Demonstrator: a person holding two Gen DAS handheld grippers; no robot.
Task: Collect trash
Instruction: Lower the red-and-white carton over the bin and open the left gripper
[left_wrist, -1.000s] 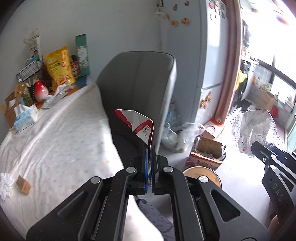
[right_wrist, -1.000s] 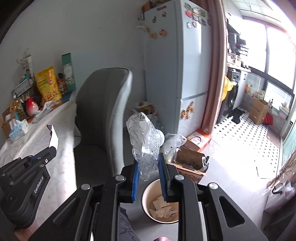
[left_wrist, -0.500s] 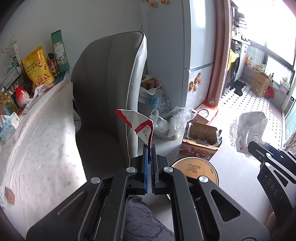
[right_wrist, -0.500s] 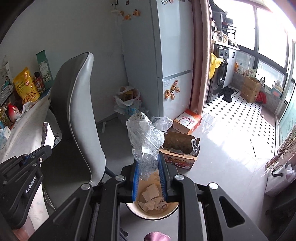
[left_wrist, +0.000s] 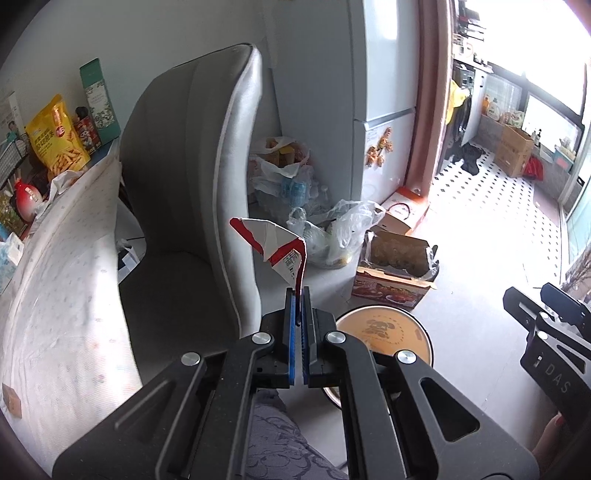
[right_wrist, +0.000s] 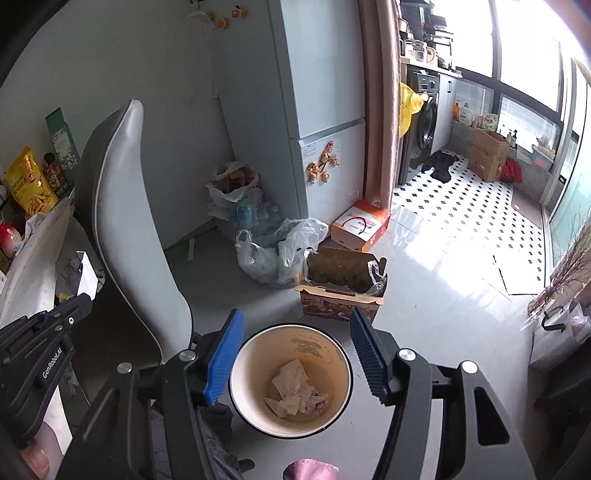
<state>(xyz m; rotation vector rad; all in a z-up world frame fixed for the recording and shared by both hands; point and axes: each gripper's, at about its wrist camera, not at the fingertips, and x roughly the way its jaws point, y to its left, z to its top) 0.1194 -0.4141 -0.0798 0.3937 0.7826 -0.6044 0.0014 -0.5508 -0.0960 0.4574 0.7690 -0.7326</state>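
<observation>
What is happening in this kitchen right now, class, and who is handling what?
A person is collecting trash with a pair of handheld tongs in each hand. The left tongs are shut on a torn red-and-white wrapper, held up beside the grey chair. The right tongs are open and empty, poised directly over a round bin on the floor that already holds crumpled paper scraps. The wrapper has not yet gone into the bin.

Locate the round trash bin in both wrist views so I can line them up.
Left wrist: trash bin at lower centre-right, just right of the shut left gripper, partly hidden.
Right wrist: trash bin at bottom centre, between the open right gripper's fingers.
Shared landmark: open cardboard box just beyond it.
</observation>
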